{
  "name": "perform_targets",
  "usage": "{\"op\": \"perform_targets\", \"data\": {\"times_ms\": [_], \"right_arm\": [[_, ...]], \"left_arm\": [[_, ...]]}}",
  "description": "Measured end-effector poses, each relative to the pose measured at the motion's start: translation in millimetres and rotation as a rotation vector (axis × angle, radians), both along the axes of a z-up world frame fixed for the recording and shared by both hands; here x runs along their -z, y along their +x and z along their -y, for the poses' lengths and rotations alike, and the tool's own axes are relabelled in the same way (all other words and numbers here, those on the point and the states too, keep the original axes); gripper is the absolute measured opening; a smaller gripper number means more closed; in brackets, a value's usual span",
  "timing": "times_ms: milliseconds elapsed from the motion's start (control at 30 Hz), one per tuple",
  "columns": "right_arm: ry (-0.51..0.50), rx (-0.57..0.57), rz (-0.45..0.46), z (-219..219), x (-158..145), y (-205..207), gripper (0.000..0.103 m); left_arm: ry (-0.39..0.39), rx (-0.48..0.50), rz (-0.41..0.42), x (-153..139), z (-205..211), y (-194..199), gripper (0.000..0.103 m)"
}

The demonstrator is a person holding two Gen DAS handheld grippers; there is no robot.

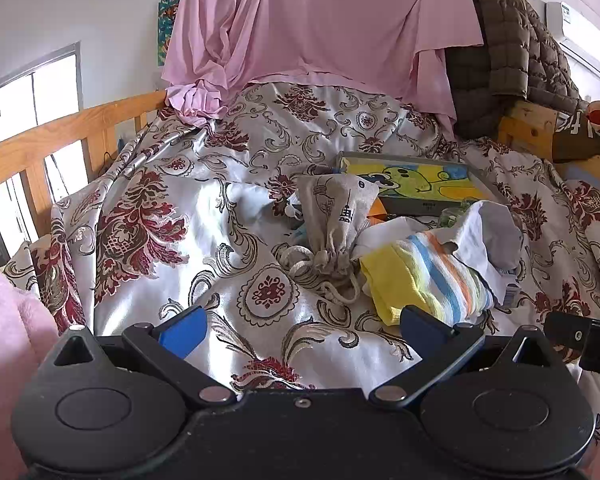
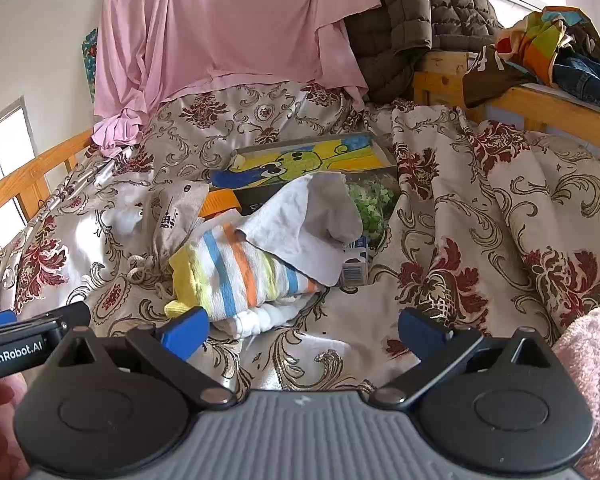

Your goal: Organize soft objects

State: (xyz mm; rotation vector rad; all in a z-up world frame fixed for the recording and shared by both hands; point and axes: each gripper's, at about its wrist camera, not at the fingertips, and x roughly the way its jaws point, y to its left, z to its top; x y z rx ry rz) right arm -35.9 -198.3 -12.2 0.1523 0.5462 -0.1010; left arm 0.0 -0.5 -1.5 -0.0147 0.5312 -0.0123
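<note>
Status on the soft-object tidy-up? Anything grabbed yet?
Nothing looks sorted yet. The striped towel, white-and-grey sock and drawstring pouch lie heaped on the bedspread. In hand: nothing; left gripper and right gripper are both open and empty. All picking and placing remains.

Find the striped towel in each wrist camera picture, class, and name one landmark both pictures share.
Left wrist view: striped towel lies right of centre, just beyond the left claw's right finger.
Right wrist view: striped towel lies left of centre, beyond the right claw's left finger.
Shared landmark: the cartoon picture box behind it.
</note>
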Motion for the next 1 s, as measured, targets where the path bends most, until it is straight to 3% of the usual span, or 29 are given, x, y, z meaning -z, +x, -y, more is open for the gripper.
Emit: {"op": "perform_targets", "data": {"times_ms": [1000], "right_arm": [[0.000,-0.002,0.001,-0.4,-0.5,-0.9,0.103]], "left_arm": [[0.001,0.008,0.001,-1.3,0.7,-1.6,0.102]]}}
